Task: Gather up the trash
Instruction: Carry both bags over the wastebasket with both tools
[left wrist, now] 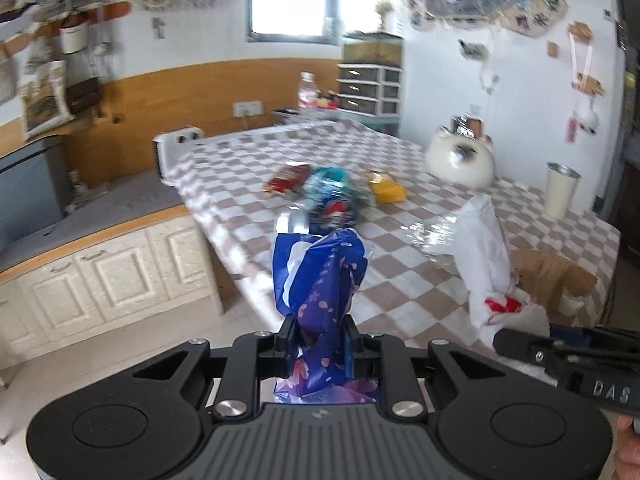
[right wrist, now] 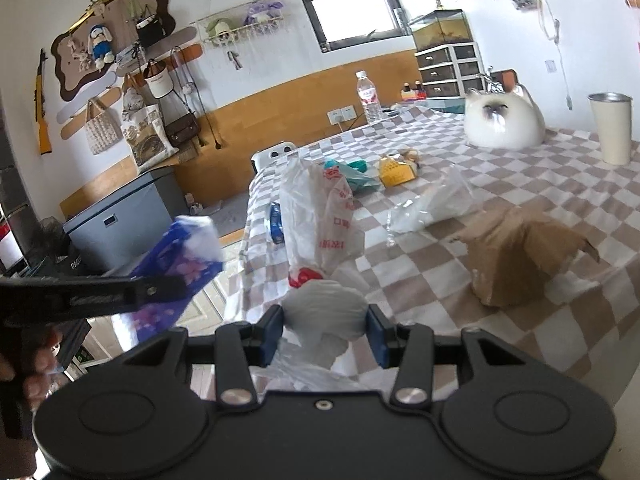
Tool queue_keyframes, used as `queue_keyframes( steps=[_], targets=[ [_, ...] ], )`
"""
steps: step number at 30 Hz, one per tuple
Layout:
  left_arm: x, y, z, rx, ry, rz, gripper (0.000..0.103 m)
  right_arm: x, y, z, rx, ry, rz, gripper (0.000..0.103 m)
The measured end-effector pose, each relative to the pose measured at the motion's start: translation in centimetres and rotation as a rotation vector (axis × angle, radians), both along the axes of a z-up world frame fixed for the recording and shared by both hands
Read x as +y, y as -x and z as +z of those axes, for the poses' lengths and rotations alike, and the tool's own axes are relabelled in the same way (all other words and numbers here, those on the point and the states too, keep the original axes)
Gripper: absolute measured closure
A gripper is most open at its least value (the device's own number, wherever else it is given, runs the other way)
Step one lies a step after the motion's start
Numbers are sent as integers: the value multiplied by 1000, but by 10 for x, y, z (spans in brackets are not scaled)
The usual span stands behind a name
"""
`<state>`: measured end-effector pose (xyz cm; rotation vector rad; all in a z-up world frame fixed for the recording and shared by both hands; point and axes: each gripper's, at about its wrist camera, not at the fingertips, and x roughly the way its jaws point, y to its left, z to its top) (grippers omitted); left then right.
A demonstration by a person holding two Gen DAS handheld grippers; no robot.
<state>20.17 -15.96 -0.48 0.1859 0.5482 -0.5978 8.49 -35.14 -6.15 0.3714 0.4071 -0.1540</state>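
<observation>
Left wrist view: left gripper (left wrist: 319, 344) clamped on a blue wrapper (left wrist: 320, 276); right gripper (right wrist: 325, 336) pinching the white bag (right wrist: 320, 216). Red packet (left wrist: 289, 177), blue packet (left wrist: 334, 200) and yellow box (left wrist: 386, 189) remain on the table (left wrist: 420, 280) — barely started, I'd say.

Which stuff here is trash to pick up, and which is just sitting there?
Trash job:
blue wrapper in left gripper
white plastic bag in right gripper
red packet
yellow packet
clear plastic

Just there:
cat figure
metal cup
water bottle
</observation>
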Motion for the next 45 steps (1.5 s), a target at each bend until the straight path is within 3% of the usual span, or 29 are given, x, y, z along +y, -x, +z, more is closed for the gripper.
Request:
queue_keyframes(
  steps=[13, 24, 33, 45],
  targets=[
    [96, 5, -7, -48, 57, 252, 80, 65, -39, 7, 18, 63, 124, 57],
    [173, -11, -53, 0, 79, 438, 80, 152, -89, -21, 99, 137, 264, 57],
    [196, -55, -124, 124, 74, 525, 80, 186, -151, -86, 218, 132, 307, 57],
    [170, -137, -219, 267, 88, 600, 80, 178, -236, -202, 402, 52, 301, 57]
  ],
)
